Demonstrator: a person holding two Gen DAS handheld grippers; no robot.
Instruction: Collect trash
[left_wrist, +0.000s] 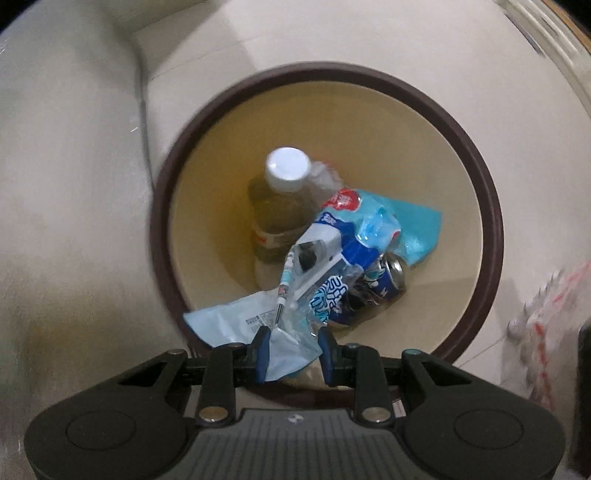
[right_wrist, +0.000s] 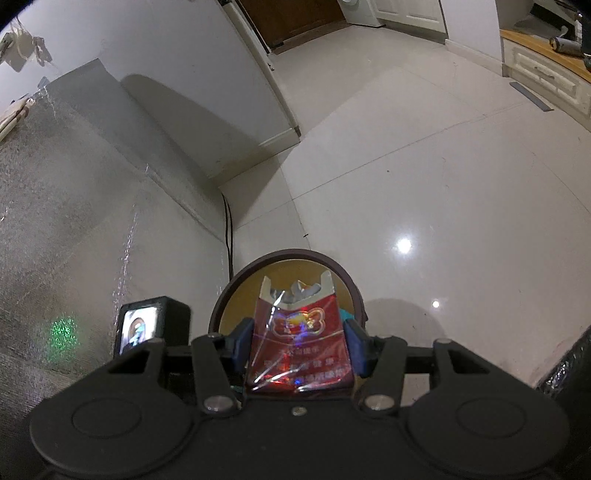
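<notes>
Blue wrapper (left_wrist: 255, 332) pinched in left gripper (left_wrist: 293, 354) over bin (left_wrist: 493, 221); right gripper (right_wrist: 299, 347) clamps red cigarette pack (right_wrist: 299, 343). Risk: pack clips rim, falls outside.

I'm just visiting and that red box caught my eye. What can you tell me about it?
The red pack looks like a cigarette pack: glossy red card with a gold emblem and pale lettering, wrapped in crinkled clear film that glints. Its top is torn open, showing a white inner edge and crumpled foil. It stands upright between the blue pads of the right gripper, whose jaws are shut on its sides. It is held above the brown-rimmed bin just behind it.
</notes>
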